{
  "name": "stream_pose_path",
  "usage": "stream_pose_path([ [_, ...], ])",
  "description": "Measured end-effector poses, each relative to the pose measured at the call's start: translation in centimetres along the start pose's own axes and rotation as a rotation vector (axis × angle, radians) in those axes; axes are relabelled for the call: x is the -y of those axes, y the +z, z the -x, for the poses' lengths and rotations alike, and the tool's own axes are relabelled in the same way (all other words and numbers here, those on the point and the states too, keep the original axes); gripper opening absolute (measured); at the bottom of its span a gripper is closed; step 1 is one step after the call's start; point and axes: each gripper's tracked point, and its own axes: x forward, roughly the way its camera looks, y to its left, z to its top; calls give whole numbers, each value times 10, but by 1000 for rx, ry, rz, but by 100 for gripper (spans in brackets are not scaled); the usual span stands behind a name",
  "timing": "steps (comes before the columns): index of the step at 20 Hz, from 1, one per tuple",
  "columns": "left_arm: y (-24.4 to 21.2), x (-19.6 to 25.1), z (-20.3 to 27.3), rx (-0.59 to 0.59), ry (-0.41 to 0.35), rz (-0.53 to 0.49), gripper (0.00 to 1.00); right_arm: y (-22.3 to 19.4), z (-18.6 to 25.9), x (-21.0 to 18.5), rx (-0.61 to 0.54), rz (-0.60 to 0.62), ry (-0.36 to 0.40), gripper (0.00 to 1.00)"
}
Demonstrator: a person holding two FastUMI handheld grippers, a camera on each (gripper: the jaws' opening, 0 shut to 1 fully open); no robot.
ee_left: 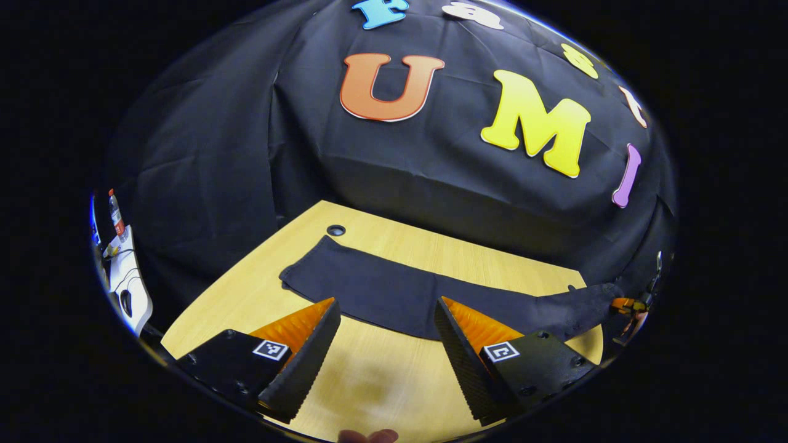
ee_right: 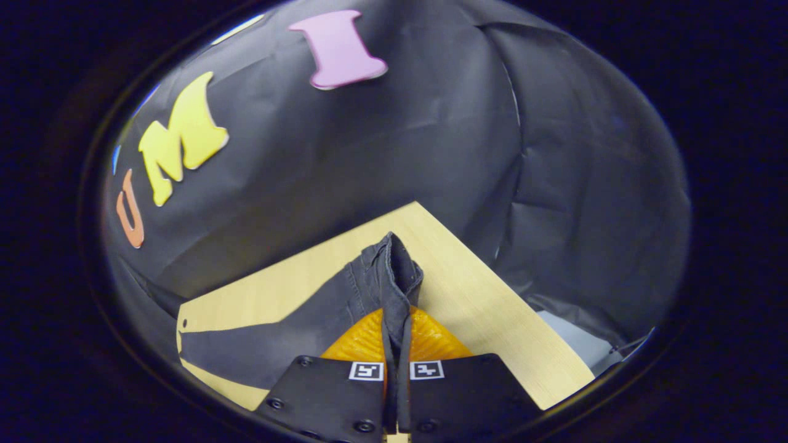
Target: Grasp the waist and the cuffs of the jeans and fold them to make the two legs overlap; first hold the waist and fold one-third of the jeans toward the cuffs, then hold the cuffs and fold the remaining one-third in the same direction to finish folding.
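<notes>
**Left gripper view: cuff end ungrasped**

The jeans (ee_left: 394,295) are laid lengthwise across the desk (ee_left: 246,301), just ahead of the wide-open left claw (ee_left: 388,326). The waist (ee_right: 394,264) is pinched in the closed right claw (ee_right: 397,369), at the far right end.

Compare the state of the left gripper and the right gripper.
The left gripper stands open and holds nothing, while the right gripper is shut on the jeans. The left hovers over bare table short of the jeans; the right pinches a raised fold at one end. Both point toward the jeans.
</notes>
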Motion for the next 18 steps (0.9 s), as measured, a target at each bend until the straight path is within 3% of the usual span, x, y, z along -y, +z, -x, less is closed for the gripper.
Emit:
stream_pose_path([
  [4, 2, -21, -5, 25, -13, 40, 99, 15, 27, -87, 59, 76, 68, 1],
  [9, 11, -47, -17, 66, -40, 60, 99, -8, 69, -210, 92, 251, 182, 1],
  [15, 12, -98, -14, 87, -41, 87, 99, -112, 58, -357, 47, 412, 304, 1],
  [18, 10, -127, -12, 76, -31, 109, 99, -183, 25, -386, -22, 470, 291, 1],
])
